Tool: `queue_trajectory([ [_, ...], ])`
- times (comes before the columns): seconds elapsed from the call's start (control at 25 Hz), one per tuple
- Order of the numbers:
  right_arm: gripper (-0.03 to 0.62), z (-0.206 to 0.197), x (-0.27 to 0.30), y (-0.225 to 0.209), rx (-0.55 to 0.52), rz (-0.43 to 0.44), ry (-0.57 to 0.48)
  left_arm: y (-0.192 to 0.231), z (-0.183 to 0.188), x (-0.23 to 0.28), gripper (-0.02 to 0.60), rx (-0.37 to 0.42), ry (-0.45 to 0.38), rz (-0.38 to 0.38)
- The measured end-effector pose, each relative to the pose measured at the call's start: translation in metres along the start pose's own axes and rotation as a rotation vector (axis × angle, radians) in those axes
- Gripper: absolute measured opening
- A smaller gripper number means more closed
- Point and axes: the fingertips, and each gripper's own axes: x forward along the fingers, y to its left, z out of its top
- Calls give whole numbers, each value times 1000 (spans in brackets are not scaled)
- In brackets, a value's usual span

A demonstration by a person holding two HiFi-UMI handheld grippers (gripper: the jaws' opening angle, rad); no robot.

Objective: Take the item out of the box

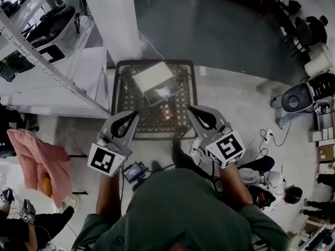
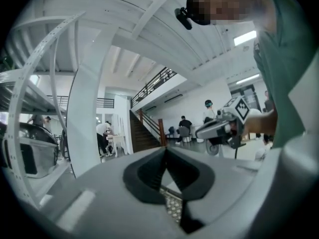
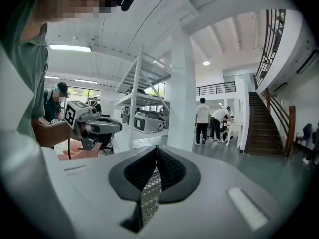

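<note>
In the head view a white box (image 1: 153, 76) lies on a black mesh table (image 1: 180, 120), with a glossy greyish part (image 1: 165, 93) at its near end. What is inside cannot be told. My left gripper (image 1: 134, 113) hovers over the table's near left edge, shut and empty. My right gripper (image 1: 191, 110) is level with it over the near right edge, also shut with nothing in it. Both tips point toward the box and stay short of it. In the left gripper view the jaws (image 2: 166, 152) meet with only mesh behind them; in the right gripper view the jaws (image 3: 157, 151) do the same.
A white pillar (image 1: 112, 14) rises just behind the table at the left. A slanted metal rack (image 1: 49, 61) and white shelf stand to the left, and a pink cloth (image 1: 41, 161) is near my left arm. Machines and cables (image 1: 299, 99) crowd the floor at the right.
</note>
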Motion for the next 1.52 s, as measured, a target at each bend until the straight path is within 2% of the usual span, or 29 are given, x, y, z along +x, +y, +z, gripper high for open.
queue_trajectory([
  [0.24,8,-10,37,-43,10,70,1,30,-14,40,3,-6,70,49],
  [0.44,8,-29,68,-93,34,109,26,49,-36,95,3,-24,130,50],
  [0.88,24,-105,132,-177,81,178,138,69,-129,210,3,-114,267,1],
  [1.28,37,-186,189,-213,132,238,258,93,-217,265,15,-222,389,-11],
  [1.52,55,-230,218,-212,154,281,327,98,-273,276,26,-296,457,-15],
])
